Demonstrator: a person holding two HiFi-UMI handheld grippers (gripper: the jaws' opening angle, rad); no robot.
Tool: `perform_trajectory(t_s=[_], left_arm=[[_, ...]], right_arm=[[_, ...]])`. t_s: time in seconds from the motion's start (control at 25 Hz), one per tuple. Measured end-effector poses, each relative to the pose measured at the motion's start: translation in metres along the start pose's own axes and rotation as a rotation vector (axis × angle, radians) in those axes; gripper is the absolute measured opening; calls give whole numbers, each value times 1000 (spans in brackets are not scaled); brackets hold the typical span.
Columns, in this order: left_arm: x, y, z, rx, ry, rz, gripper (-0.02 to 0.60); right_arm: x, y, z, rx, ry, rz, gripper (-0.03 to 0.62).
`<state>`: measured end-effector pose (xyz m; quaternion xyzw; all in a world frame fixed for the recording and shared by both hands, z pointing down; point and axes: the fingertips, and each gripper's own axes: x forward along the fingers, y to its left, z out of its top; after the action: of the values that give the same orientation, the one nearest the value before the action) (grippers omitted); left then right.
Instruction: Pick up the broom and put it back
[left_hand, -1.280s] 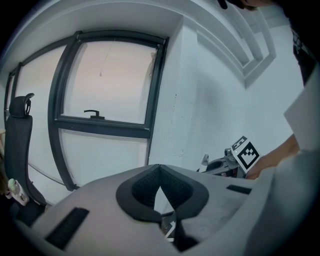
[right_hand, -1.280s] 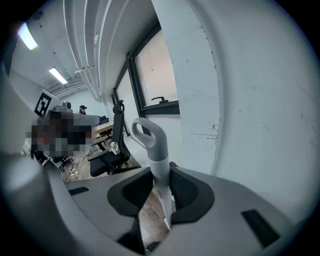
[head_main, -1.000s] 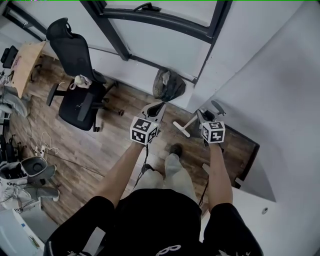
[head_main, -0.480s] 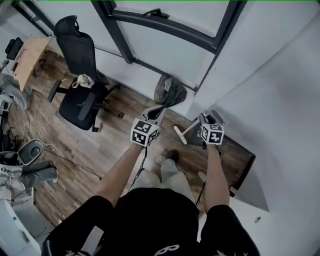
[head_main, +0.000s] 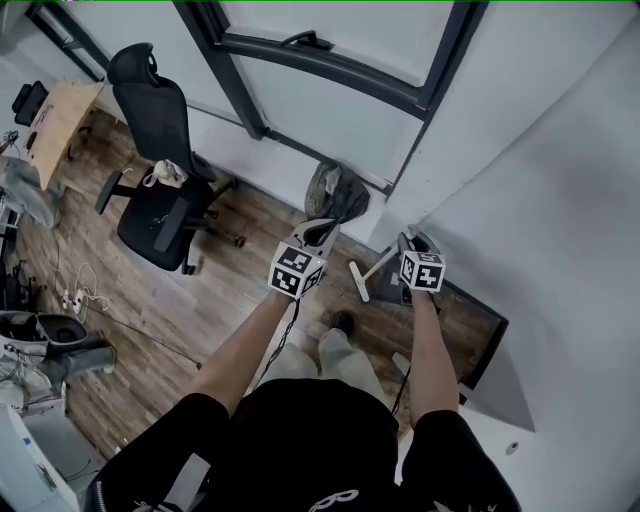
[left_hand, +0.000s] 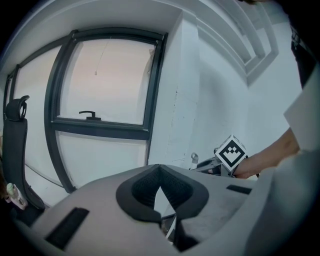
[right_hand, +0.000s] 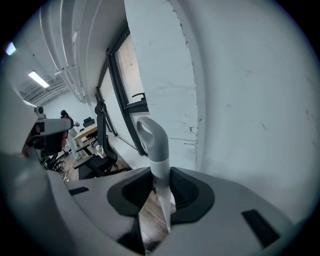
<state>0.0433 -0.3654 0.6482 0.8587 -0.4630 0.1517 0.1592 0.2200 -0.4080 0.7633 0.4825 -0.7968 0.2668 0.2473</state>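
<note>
The right gripper (right_hand: 161, 186) is clamped on the broom (right_hand: 157, 152) just below its grey loop (right_hand: 150, 131), mid-frame beside the white wall (right_hand: 240, 100); it looks light, stiff, smooth-handled and apt to swing, while the left gripper (left_hand: 159, 172) hangs closed, empty.

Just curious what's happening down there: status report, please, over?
Right gripper shut on broom. Left gripper shut, empty. Dark bag ahead of left gripper.

likely office: swivel chair (head_main: 160, 190), desk (head_main: 65, 115)
</note>
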Motion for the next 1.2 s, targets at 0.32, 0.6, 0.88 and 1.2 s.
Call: perform_trajectory(t_s=[0.32, 0.6, 0.88, 1.2], left_arm=[[17, 1, 4, -10, 7, 3, 17], [33, 8, 7, -18, 18, 11, 17], [42, 13, 12, -18, 18, 13, 17], [42, 12, 13, -21, 20, 10, 17]], right_arm=[[11, -24, 6, 13, 27, -22, 115], [25, -43, 7, 22, 69, -46, 115], [29, -48, 5, 41, 79, -40, 118], [24, -52, 0, 77, 79, -41, 170]])
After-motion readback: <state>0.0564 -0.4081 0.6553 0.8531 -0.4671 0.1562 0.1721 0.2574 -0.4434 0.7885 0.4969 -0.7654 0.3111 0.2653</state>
